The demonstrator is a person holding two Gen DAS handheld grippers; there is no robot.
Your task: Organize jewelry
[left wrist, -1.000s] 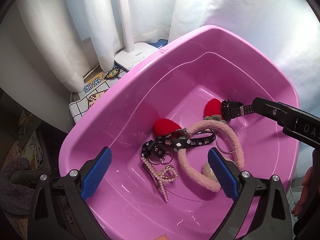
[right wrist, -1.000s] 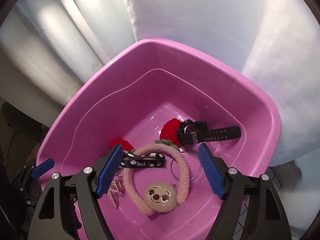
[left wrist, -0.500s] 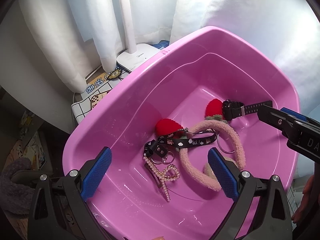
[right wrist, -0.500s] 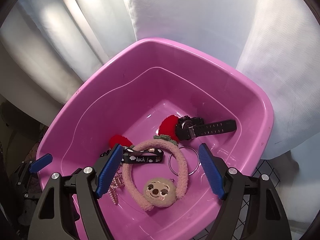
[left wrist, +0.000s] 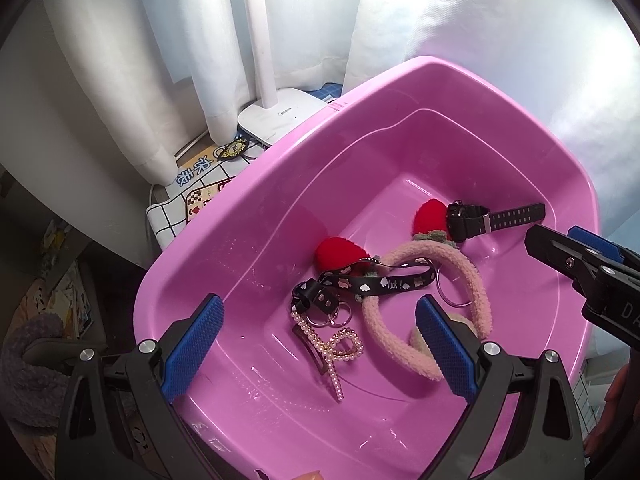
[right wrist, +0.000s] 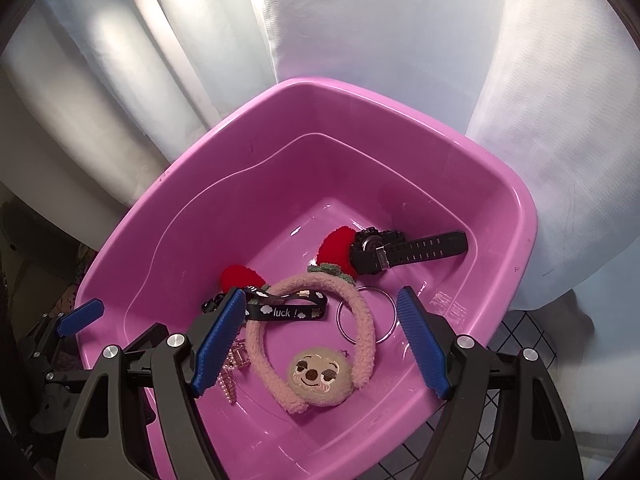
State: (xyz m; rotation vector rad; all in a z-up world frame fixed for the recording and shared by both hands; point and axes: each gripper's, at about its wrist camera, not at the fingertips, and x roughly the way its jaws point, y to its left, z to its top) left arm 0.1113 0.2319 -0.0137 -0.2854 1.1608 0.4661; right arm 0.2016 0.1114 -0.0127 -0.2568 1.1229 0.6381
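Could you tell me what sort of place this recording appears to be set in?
Probably a room in a home, beside a window. White curtains hang with daylight coming through, a white lamp base stands on a patterned cloth, and a pink plastic basin holds hair accessories and a watch.

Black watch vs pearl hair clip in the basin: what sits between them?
Between the black watch and the pearl hair clip lie the plush headband with red ears and the black "luck!" strap; clearest in the left wrist view.
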